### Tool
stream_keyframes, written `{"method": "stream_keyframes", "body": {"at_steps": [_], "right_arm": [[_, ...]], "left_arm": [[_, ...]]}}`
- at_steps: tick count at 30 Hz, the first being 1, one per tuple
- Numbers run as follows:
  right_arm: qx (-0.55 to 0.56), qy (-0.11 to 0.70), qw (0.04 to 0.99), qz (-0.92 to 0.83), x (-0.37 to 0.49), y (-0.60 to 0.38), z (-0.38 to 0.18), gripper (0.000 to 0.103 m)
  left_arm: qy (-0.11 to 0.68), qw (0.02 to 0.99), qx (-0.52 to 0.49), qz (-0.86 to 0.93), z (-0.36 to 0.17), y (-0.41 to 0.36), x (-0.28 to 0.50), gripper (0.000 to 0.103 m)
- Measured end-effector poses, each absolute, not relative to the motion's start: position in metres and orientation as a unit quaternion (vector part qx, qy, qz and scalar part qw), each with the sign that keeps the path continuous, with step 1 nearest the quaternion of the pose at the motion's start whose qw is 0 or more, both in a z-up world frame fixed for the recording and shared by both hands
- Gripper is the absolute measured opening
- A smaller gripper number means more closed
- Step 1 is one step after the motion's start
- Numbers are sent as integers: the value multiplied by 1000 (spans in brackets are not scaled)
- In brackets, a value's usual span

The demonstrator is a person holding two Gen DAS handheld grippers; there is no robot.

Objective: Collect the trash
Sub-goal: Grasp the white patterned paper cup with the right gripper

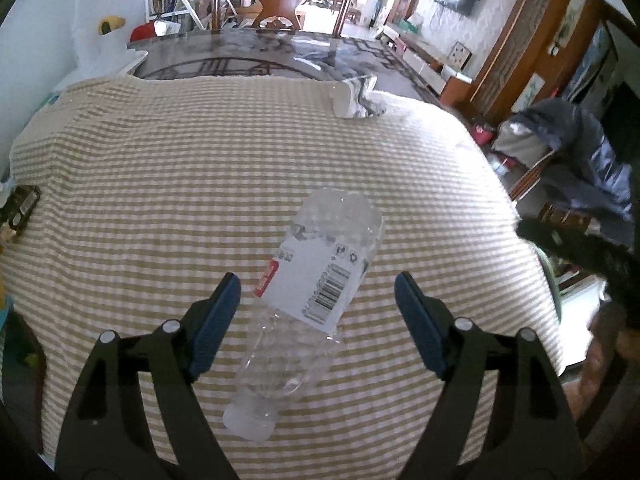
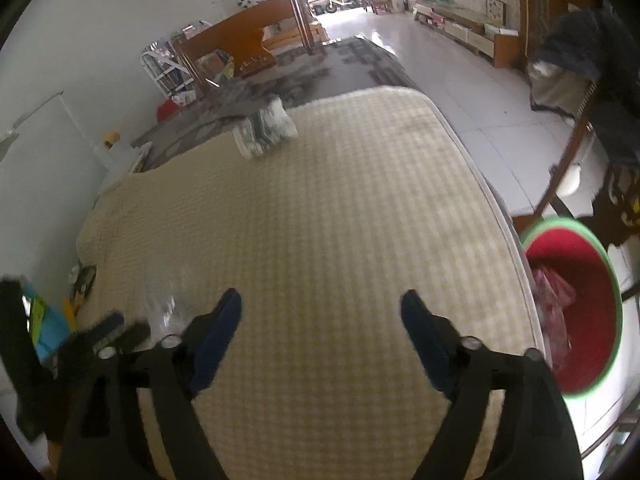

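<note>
A clear plastic bottle (image 1: 316, 280) with a white barcode label lies on its side on the beige checked tablecloth (image 1: 200, 160), cap end towards me. My left gripper (image 1: 317, 280) hovers over it, open, a blue pad on either side of the bottle and neither touching it. In the right wrist view my right gripper (image 2: 321, 297) is open over bare cloth with nothing between its fingers. The bottle (image 2: 164, 304) shows blurred at its left. A red bin with a green rim (image 2: 600, 264) stands off the table's right edge with a pink bag (image 2: 554, 292) inside.
A crumpled white and grey wad (image 1: 354, 98) lies at the cloth's far edge. A dark packet (image 1: 24, 204) sits at the left edge. A wooden chair (image 1: 280, 0) stands beyond the table. A chair draped with dark clothes (image 2: 580, 60) is at the right.
</note>
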State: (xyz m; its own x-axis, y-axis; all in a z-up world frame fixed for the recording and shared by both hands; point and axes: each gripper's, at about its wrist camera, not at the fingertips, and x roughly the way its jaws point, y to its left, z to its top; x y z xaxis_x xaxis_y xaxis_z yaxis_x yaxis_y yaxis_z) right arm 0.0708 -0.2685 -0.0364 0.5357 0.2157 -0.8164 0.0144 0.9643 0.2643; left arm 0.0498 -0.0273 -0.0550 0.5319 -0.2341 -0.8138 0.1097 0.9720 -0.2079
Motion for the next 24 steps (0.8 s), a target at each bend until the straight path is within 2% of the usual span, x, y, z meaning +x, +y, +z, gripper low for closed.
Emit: {"method": "stream_keyframes", "body": {"at_steps": [6, 9, 14, 24], "right_arm": [[103, 477, 870, 62, 146, -227, -32, 82], [81, 476, 875, 36, 191, -206, -35, 88], [57, 489, 870, -9, 251, -185, -54, 89], [62, 509, 856, -58, 305, -173, -89, 89]], "left_arm": [[475, 868, -97, -105, -53, -20, 53, 77], [480, 864, -104, -110, -54, -19, 54, 77], [494, 852, -130, -113, -60, -10, 61, 77], [504, 839, -174, -111, -67, 1, 66, 77]]}}
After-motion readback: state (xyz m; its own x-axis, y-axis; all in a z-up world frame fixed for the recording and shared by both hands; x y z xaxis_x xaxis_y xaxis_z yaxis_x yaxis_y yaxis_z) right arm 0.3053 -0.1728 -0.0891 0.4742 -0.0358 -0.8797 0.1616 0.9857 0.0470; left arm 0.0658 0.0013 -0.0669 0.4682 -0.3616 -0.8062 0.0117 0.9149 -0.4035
